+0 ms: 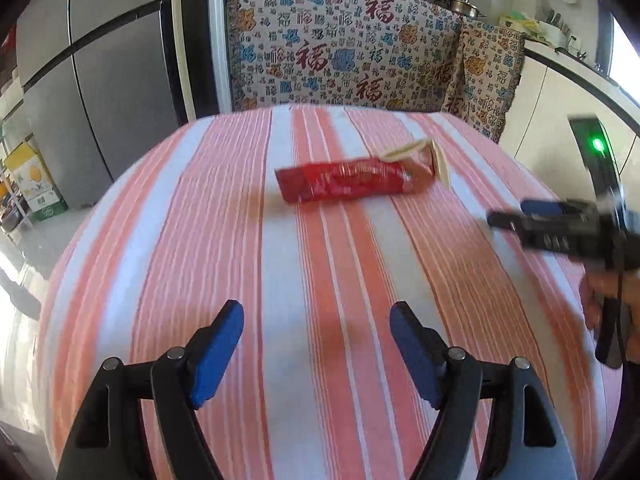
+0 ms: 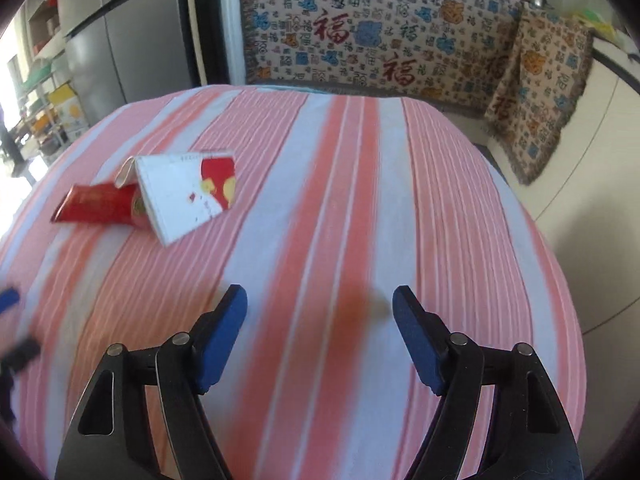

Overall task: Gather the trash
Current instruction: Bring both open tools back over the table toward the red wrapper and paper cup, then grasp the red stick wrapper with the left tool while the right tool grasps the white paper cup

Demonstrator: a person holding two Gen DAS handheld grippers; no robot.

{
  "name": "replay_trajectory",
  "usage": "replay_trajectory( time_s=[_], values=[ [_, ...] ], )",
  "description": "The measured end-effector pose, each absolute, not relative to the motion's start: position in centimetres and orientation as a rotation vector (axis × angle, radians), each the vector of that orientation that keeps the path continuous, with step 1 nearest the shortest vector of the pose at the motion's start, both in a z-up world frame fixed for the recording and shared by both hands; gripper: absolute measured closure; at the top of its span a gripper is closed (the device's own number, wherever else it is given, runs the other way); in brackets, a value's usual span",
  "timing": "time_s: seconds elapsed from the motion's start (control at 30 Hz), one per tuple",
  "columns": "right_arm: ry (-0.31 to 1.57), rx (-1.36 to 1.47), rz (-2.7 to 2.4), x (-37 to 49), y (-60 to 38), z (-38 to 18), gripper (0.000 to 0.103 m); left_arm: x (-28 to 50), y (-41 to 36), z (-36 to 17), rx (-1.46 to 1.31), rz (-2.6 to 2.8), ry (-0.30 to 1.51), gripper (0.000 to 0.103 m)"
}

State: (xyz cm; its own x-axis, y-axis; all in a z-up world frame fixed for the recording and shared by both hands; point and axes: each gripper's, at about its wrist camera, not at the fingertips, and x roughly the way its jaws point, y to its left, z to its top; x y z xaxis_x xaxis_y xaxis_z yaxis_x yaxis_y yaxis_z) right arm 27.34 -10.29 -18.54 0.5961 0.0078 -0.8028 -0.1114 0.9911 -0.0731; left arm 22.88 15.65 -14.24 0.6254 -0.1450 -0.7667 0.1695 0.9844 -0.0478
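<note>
Hovering with fingers spread wide and empty, the left gripper (image 1: 316, 318) and right gripper (image 2: 320, 304) face a red wrapper (image 1: 344, 182) mid-frame on the striped counter (image 1: 240, 264) — light, crinkly, likely best pinched at its flattened end.

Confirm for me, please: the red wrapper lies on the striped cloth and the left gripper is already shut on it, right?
Not quite: the red wrapper does lie on the striped cloth, but the left gripper is open and short of it, as the left wrist view shows.

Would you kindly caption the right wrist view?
Open right gripper above striped tablecloth, red wrapper and white carton ahead-left.
</note>
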Motion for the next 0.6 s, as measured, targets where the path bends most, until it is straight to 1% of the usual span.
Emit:
replay_trajectory(
  time_s=[0.1, 0.2, 0.3, 0.4, 0.6],
  values=[
    [0.92, -0.134, 0.115, 23.8, -9.5, -19.0, 0.013, 25.7, 16.2, -11.1, 0.025, -0.245, 0.79, 0.026],
    [0.905, -0.13, 0.127, 23.2, -9.2, -19.0, 0.01, 30.0, 16.5, -9.5, -0.003, -0.344, 0.78, 0.026],
    [0.924, -0.098, 0.113, 23.8, -9.7, -19.3, 0.005, 34.7, 16.2, -10.3, -0.039, -0.508, 0.883, 0.026],
    [0.918, -0.115, 0.101, 23.5, -9.4, -19.3, 0.005, 36.7, 14.8, -12.2, -0.003, -0.645, 0.996, 0.026],
    [0.924, -0.103, 0.104, 23.5, -9.6, -19.4, 0.004, 35.6, 11.4, -15.8, 0.308, -0.665, 1.098, 0.026]
  ],
)
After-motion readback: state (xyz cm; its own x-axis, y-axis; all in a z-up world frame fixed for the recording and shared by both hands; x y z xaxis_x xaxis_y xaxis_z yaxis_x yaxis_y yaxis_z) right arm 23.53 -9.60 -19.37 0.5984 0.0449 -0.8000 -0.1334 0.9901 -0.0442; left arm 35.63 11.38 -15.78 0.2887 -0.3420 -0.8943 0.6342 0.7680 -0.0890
